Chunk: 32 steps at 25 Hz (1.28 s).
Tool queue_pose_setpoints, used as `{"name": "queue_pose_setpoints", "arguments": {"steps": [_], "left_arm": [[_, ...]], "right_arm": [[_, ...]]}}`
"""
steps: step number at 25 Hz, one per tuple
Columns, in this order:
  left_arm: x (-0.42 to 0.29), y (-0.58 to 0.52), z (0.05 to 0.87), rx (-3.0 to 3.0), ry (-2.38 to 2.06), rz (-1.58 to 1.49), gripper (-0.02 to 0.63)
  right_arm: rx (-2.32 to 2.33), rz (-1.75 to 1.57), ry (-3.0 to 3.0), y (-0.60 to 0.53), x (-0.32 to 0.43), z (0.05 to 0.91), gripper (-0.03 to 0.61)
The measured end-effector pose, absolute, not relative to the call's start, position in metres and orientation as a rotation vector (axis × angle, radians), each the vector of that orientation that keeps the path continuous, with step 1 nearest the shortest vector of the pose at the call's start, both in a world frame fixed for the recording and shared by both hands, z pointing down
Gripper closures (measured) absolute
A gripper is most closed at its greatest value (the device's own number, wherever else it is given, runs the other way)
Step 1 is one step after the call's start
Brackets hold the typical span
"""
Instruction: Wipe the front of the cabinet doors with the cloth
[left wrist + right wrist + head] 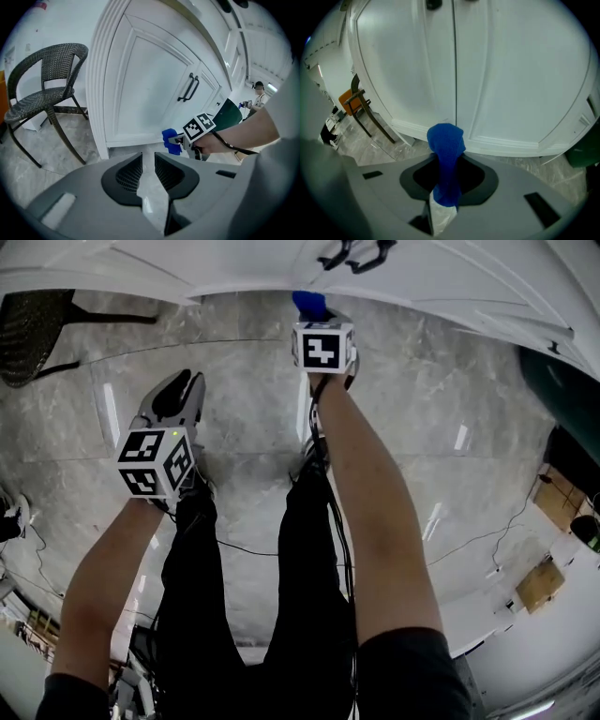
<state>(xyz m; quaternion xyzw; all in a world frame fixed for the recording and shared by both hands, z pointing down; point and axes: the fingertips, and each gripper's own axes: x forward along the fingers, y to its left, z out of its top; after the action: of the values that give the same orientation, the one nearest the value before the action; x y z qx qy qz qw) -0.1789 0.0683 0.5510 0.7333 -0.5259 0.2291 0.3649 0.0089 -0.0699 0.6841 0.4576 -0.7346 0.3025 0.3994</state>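
Right gripper [447, 183]: clamped on the blue cloth [446, 144]; the cloth is pinched between the jaws and its bunched end sticks out in front of them.
Cloth position: low on the cabinet, at the bottom rail of the cabinet doors [506, 79], close to the seam where the two doors meet. In the left gripper view it sits right at the lower edge of the door; no view settles whether it presses on the paint or is just off it.
Left gripper [147, 172]: released and empty, with only floor [234, 381] showing in the narrow gap between its jaws. It hangs back from the doors, well apart from the cloth, and takes no part in the wiping.
Doors: both closed, white and panelled, with the dark handles [188, 87] high above the cloth.
Done so far: the cloth is in hand and brought to the door fronts. The panels show no streaks, damp marks or dirt, so which areas have been wiped cannot be read.
Left to do, as a judgement: with the cloth at the very bottom, either a downward pass is finishing or a stroke is about to start. Both upper panels, the area around the handles and the outer frames look no different from the rest, so they cannot be counted as done.
Surroundings: a dark wicker chair [42, 93] stands to the left of the cabinet, clear of the working area.
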Motion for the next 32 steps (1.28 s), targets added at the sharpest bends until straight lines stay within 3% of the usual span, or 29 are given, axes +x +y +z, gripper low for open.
{"name": "queue_pose_setpoints", "arguments": {"steps": [9, 16, 24, 32], "left_arm": [[-0.168, 0.169, 0.508, 1.837, -1.213, 0.713, 0.529], [-0.157, 0.187, 0.429, 1.975, -1.114, 0.718, 0.529], [-0.158, 0.132, 0.328, 1.933, -1.320, 0.420, 0.529], [-0.125, 0.059, 0.264, 1.889, -1.606, 0.249, 0.529]], "right_arm": [[1.280, 0.828, -1.942, 0.013, 0.012, 0.572, 0.489], [1.256, 0.824, -2.073, 0.057, -0.001, 0.467, 0.489], [1.384, 0.723, -2.236, 0.031, 0.003, 0.367, 0.489], [1.399, 0.634, -2.322, -0.037, 0.051, 0.337, 0.489]]}}
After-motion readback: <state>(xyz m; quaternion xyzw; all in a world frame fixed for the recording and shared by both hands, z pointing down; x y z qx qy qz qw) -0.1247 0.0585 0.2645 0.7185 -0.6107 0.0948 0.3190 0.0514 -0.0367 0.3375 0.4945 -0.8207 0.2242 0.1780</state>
